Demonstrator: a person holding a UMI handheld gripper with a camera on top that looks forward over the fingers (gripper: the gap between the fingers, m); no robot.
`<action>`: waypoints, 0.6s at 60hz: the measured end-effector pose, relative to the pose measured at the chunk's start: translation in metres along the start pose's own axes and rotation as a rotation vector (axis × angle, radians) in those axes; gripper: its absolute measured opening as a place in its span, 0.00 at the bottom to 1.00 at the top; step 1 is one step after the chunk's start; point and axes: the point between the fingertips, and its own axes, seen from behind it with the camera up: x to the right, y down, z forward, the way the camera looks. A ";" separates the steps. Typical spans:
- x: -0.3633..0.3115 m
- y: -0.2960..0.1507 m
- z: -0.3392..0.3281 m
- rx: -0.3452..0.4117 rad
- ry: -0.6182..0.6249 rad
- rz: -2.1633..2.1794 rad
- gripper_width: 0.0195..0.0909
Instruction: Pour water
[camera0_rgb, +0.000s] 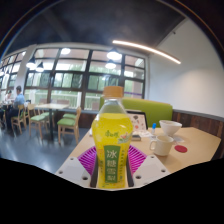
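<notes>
Gripper (111, 172) sits low in the view with its pink pads (88, 160) close against both sides of a bottle (112, 140); it looks clamped on the bottle, though the contact points are mostly hidden behind it. Bottle is upright between the fingers, filled with yellow liquid, yellow-green label, orange cap (115, 92) on top. Beyond and to the right of the bottle, a white cup (160, 146) stands on a light table (195, 148). Further back is a white bowl (170, 127), with a small red dot (181, 150) on the tabletop near the cup. Green bench seat (150, 108) behind the table. Room: large dark-framed windows (85, 75), wooden chairs (68, 123) with green cushions, a person (17, 98) seated far off, long ceiling light strip (153, 51).
</notes>
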 end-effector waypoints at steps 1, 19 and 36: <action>0.000 -0.005 0.001 0.028 0.009 0.011 0.32; 0.004 0.003 0.021 -0.001 -0.068 0.042 0.11; 0.037 -0.048 0.089 -0.029 -0.247 0.772 0.11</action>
